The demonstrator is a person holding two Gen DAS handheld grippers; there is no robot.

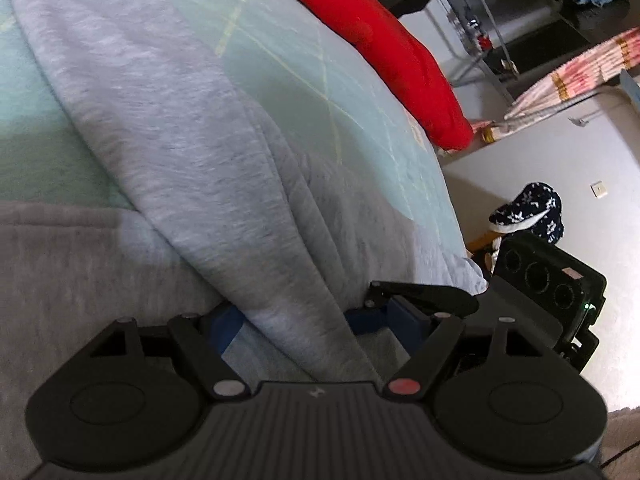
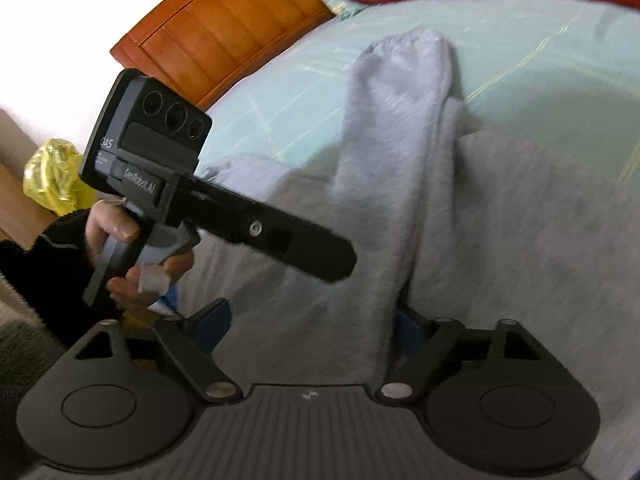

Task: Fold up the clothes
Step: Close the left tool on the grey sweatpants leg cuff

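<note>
Spreading wide, our left gripper (image 1: 294,322) and right gripper (image 2: 312,320) each straddle a fold of the grey sweatpants (image 2: 400,168) without pinching it. The garment runs away from both across the pale green bedsheet (image 1: 304,92), towards a red pillow (image 1: 380,40).

Your left gripper's (image 1: 294,320) blue pads (image 1: 230,326) sit half hidden under the grey sleeve (image 1: 180,128). Beside that sleeve, your right pad (image 2: 404,322) is mostly covered; sleeve edges blurred.
</note>
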